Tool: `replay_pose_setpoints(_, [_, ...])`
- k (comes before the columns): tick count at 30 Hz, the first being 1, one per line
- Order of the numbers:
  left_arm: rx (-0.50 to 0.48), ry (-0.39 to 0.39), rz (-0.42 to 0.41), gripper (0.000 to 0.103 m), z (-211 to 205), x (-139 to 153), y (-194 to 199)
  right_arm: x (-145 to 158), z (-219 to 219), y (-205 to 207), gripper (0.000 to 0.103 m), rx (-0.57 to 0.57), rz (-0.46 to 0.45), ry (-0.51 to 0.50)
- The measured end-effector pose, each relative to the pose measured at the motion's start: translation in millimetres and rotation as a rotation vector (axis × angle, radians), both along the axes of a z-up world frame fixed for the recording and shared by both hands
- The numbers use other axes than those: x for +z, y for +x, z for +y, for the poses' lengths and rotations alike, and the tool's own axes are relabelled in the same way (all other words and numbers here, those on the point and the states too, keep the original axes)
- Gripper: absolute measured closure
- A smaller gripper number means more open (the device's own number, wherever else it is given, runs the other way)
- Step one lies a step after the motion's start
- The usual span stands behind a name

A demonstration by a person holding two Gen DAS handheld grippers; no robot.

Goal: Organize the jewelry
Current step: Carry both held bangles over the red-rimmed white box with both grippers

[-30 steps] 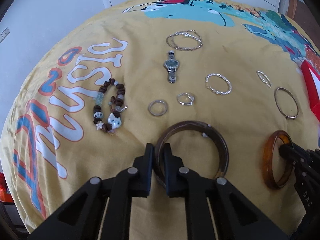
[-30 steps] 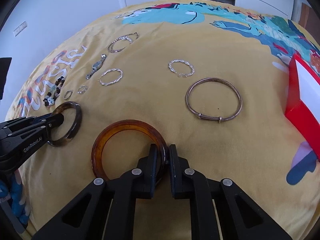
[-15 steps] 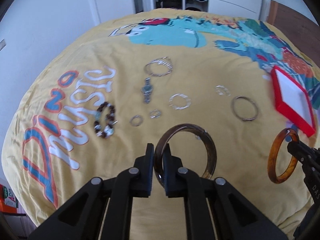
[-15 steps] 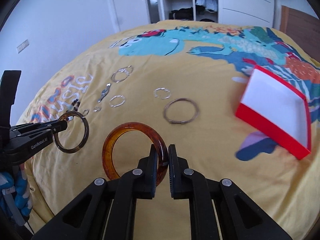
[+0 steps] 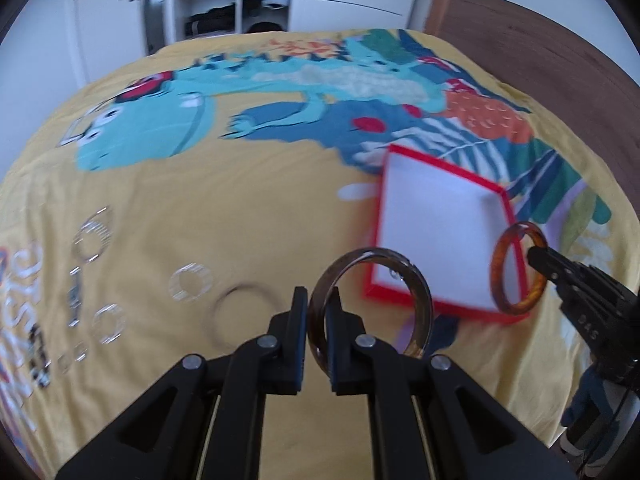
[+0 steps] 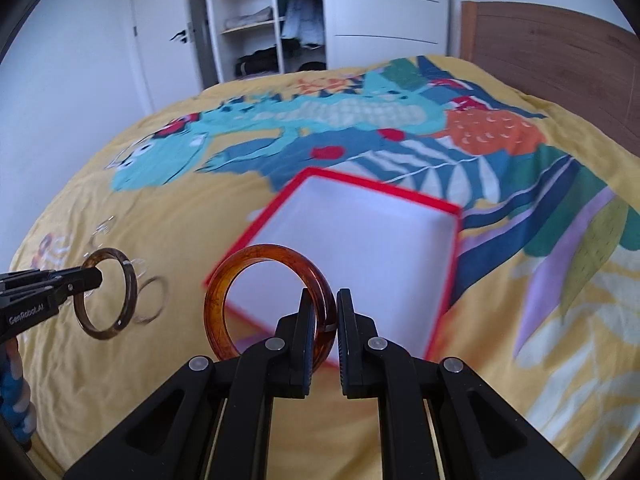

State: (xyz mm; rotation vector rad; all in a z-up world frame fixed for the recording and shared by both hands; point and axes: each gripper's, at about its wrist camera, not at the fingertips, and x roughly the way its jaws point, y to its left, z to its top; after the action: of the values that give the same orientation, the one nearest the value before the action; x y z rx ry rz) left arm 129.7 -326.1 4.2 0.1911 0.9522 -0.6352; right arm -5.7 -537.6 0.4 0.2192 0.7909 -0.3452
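Note:
My left gripper (image 5: pixel 318 300) is shut on a dark brown bangle (image 5: pixel 418 300) and holds it in the air, near the front left corner of a red box with a white inside (image 5: pixel 436 232). My right gripper (image 6: pixel 323 304) is shut on an amber bangle (image 6: pixel 216 292) and holds it above the near edge of the red box (image 6: pixel 360 240). Each gripper shows in the other's view: the right one (image 5: pixel 536 258) with the amber bangle (image 5: pixel 498 264), the left one (image 6: pixel 94 278) with the brown bangle (image 6: pixel 130 292).
The box lies on a yellow bedspread (image 5: pixel 260 184) with a dinosaur print. Several silver bracelets and rings (image 5: pixel 190 282), a thin bangle (image 5: pixel 240 314) and a watch (image 5: pixel 74 300) lie blurred at the left. A wooden headboard (image 6: pixel 560 60) and wardrobe (image 6: pixel 260 20) stand behind.
Both grippers lifted their bangles off the bedspread and swung right toward the red box, which is now close in front. The loose jewelry has slid to the left of the views.

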Motion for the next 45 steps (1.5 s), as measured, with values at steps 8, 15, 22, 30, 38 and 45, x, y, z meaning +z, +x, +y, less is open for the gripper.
replay_pose_setpoints(8, [-0.093,0.024,-0.009,0.095,-99.9,-27.1,17.5,-23.1,-56.2,35.1,0.093,-0.011,0.014,-0.028])
replay_pose_setpoints(15, [-0.143,0.071,0.011,0.095,-125.5,-60.7,18.7,-52.8,-76.0,54.0,0.093,0.01,0.049,-0.008])
replay_pose_setpoints(22, [-0.121,0.114,0.053,0.095,-122.7,-88.2,21.0,-77.4,-74.4,56.8,0.093,0.049,0.09,0.004])
replay_pose_setpoints(30, [-0.04,0.162,0.068,0.095,-111.2,-94.3,22.8,-85.9,-60.5,63.0,0.092,0.155,0.177,-0.033])
replay_pose_setpoints(38, [0.062,0.19,0.1,0.094,-89.7,-96.2,7.8,-87.9,-46.2,60.3,0.092,0.235,0.213,-0.048])
replay_pose_setpoints(45, [0.159,0.161,0.17,0.093,-63.1,-96.3,-16.3,-85.7,-31.6,61.7,0.088,0.268,0.229,-0.074])
